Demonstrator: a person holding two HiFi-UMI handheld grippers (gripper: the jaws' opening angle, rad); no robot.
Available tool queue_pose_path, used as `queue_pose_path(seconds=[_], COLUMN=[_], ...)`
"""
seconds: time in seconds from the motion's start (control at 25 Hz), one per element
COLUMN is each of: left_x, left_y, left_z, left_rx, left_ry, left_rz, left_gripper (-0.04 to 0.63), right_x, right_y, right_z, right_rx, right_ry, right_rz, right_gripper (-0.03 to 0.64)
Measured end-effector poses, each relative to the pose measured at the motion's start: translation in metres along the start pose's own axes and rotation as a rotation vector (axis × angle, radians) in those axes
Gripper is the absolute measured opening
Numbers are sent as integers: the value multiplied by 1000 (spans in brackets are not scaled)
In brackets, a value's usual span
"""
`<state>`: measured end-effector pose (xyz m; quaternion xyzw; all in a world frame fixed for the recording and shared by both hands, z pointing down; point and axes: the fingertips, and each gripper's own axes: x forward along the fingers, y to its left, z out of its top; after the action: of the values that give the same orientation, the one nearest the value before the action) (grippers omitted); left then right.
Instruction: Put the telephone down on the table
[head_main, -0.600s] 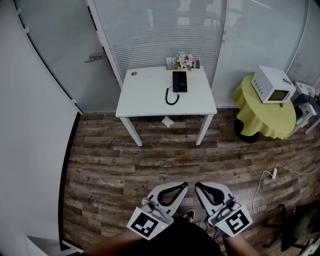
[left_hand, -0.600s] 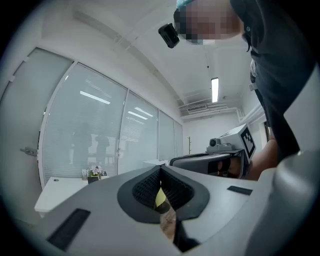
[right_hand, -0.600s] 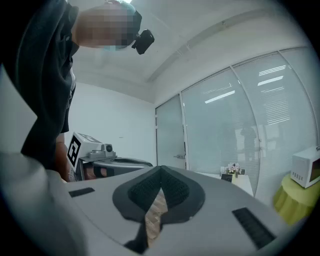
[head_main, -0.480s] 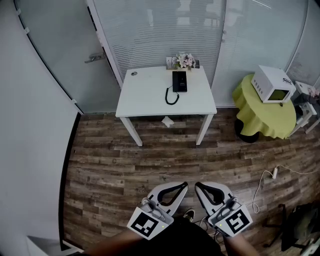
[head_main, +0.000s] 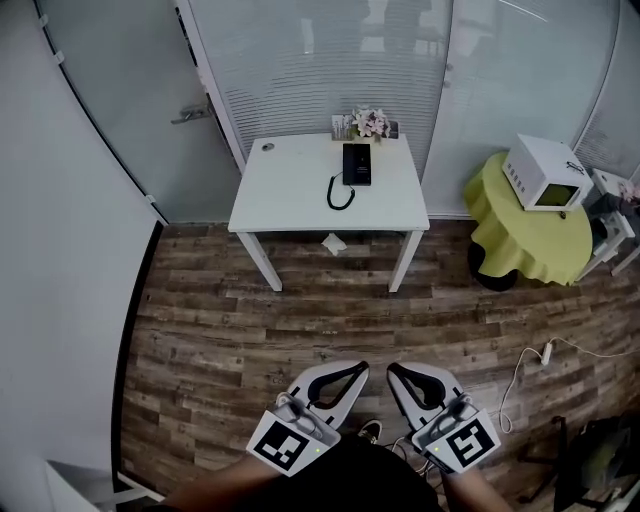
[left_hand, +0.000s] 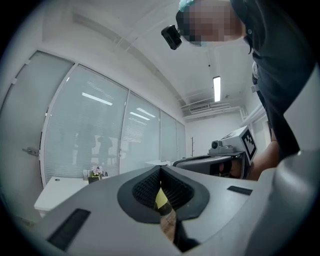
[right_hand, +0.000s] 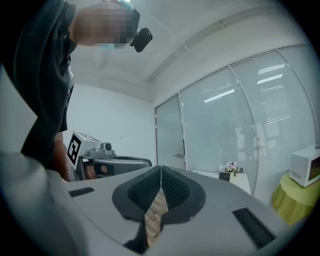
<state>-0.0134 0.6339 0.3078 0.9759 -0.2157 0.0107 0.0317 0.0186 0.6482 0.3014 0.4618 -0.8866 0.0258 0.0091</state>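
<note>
A black telephone (head_main: 356, 163) with its coiled cord (head_main: 339, 195) lies on a white table (head_main: 285, 200) across the room, seen small in the head view. It shows as a tiny dark shape (right_hand: 224, 176) in the right gripper view. My left gripper (head_main: 358, 369) and right gripper (head_main: 394, 371) hang side by side close to my body, low in the head view, far from the table. Both have their jaws pressed together with nothing between them. The left gripper (left_hand: 160, 168) points toward the glass wall; the right gripper (right_hand: 161, 168) does too.
A flower pot (head_main: 371, 122) stands at the table's back edge by the telephone. A round table with a yellow cloth (head_main: 520, 215) carries a white microwave (head_main: 546, 170) at the right. A glass partition (head_main: 320, 60) stands behind. A white cable (head_main: 525, 365) lies on the wood floor (head_main: 300, 320).
The view has shifted slightly; both grippers sit a little lower and to the left in the head view. Their jaws remain shut.
</note>
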Motion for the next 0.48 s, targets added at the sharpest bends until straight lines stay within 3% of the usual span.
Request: queue_pose_path(seconds=[0.24, 0.48], left_x=[16, 34], left_y=[-14, -21], left_z=[-4, -8], left_rx=[-21, -9], left_ry=[16, 26], left_rz=[13, 42], left_gripper=[8, 8], right_x=[-22, -28], right_y=[-19, -38], right_z=[-3, -4], right_rx=[52, 31], right_ry=[-30, -30], right_rz=[34, 64], right_gripper=[21, 21])
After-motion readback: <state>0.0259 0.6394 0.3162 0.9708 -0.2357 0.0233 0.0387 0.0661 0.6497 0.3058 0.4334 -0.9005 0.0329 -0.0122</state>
